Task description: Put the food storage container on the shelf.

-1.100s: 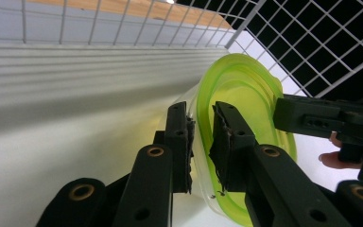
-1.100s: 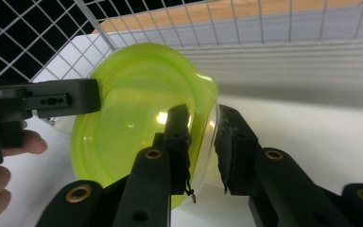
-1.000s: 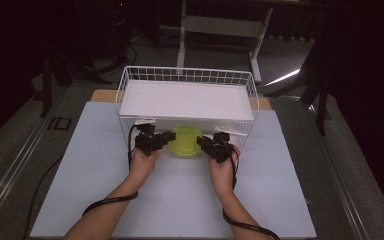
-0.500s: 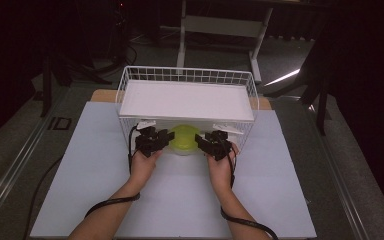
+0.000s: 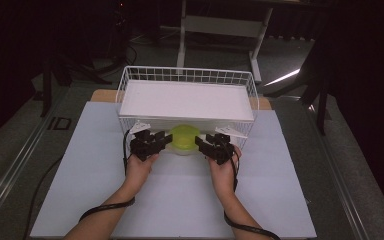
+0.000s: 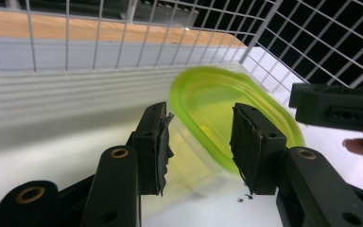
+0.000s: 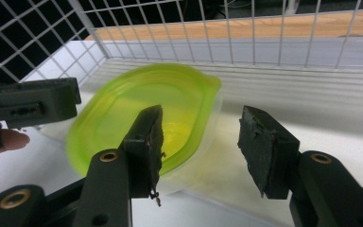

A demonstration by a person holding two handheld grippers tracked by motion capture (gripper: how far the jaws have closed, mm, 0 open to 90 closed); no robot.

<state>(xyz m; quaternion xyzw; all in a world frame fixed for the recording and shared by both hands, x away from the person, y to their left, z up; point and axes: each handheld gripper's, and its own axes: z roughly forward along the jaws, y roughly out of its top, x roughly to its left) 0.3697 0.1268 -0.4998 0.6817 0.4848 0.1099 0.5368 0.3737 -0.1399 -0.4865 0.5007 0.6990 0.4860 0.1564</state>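
Left tongs, right tongs, unlabelled green-lidded container

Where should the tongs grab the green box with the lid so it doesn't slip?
Probably by its rim, at the two opposite ends. The green-lidded container is low and flat, with a lip jutting out around the top. It sits against the wire basket, so come in from the near, open side. The left tongs and right tongs, now open, flank it.
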